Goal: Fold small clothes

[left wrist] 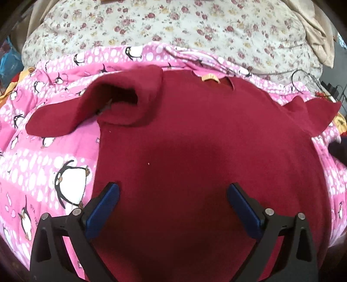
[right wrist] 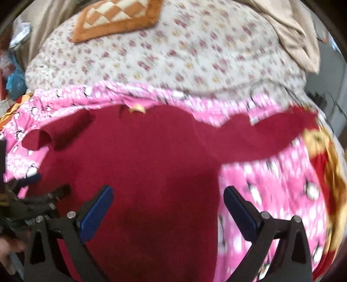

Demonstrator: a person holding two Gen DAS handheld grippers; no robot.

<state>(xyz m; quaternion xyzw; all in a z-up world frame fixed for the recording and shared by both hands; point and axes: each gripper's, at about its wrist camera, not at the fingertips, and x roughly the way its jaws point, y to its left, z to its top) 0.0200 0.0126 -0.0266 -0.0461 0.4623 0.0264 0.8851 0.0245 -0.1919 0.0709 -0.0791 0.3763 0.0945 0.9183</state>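
The shirt (left wrist: 195,134) lies spread flat on the penguin blanket (left wrist: 43,164), collar at the far edge, one sleeve (left wrist: 86,108) bunched out to the left, the other sleeve (left wrist: 312,115) out to the right. Behind the blanket lies the flowered quilt (left wrist: 173,28), and on the quilt's far left a checked cushion (right wrist: 117,17). The left gripper (left wrist: 173,195) sits over the shirt's near left part, the right gripper (right wrist: 168,197) over its near right edge.

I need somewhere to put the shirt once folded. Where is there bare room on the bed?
Free: the floral sheet beyond the pink blanket, between the orange cushion and the beige cloth. Pink blanket also lies bare left of the red shirt. Crowded: the middle, under the shirt, with its left sleeve bunched.
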